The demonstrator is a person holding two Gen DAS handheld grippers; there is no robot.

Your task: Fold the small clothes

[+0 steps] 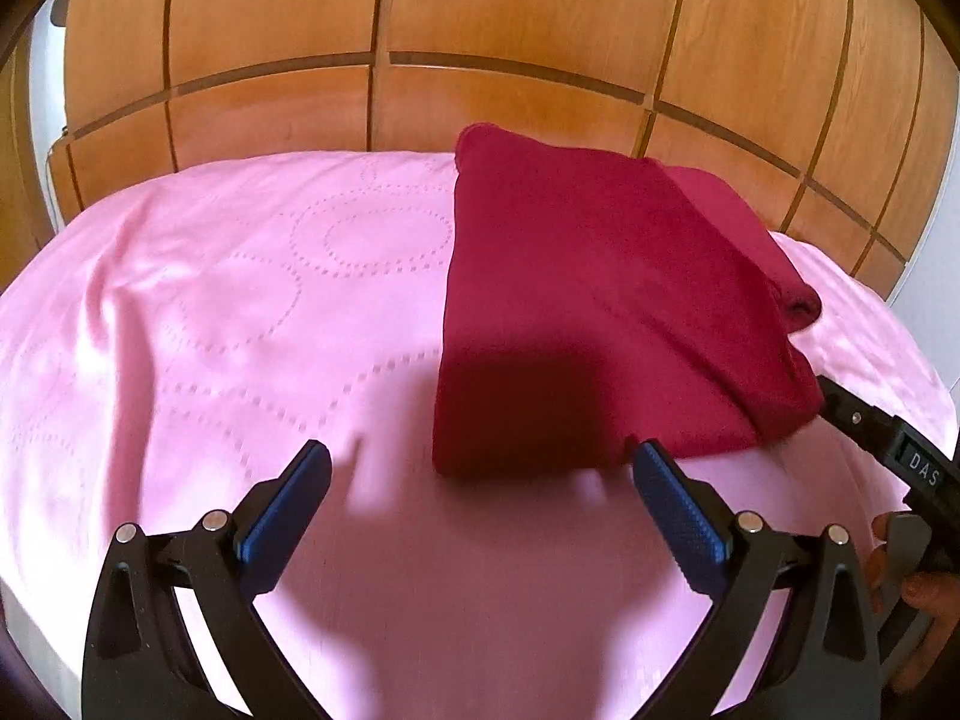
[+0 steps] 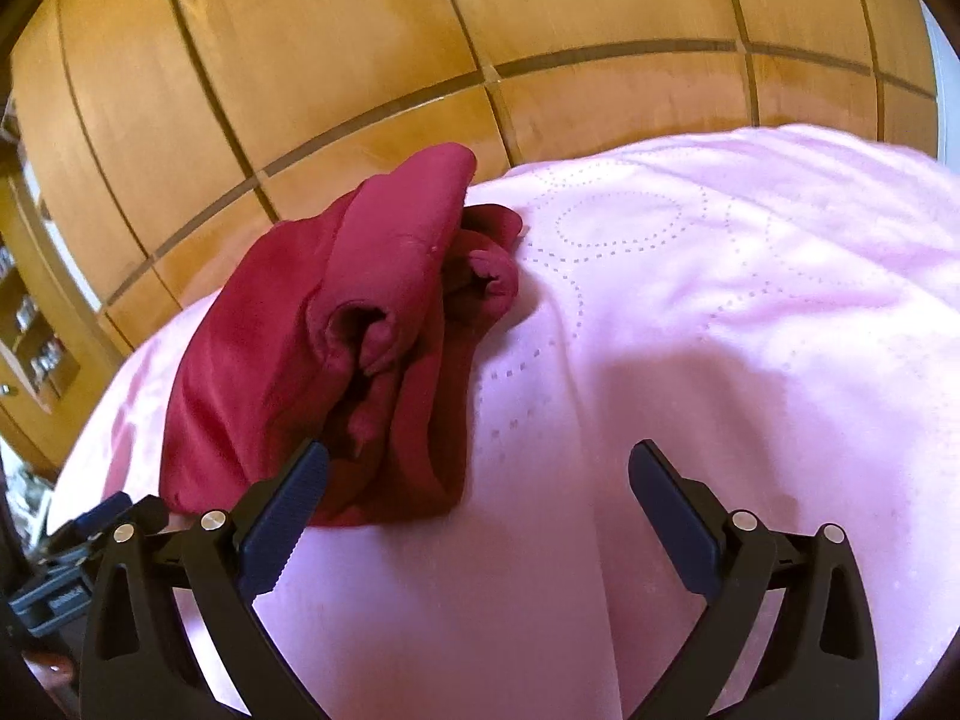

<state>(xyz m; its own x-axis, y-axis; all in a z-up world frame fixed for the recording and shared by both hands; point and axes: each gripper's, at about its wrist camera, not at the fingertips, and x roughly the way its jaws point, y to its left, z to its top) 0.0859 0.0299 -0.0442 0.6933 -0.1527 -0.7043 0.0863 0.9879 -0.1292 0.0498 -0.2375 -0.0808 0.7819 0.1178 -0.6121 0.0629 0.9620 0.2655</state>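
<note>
Folded dark red garment [image 1: 600, 312] lies on pink bedcover [image 1: 240, 312], wooden panelled wardrobe [image 1: 480, 30] behind it. Left gripper [image 1: 480, 471], jaws wide apart, sits just short of garment's near edge. Right gripper [image 1: 888, 450] beside garment's near right corner; its jaws hidden.

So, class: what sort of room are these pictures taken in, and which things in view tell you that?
Most likely a bedroom. A pink quilted bedspread covers a bed, a folded dark red garment lies on it, and panelled wooden wardrobe doors stand directly behind.
</note>
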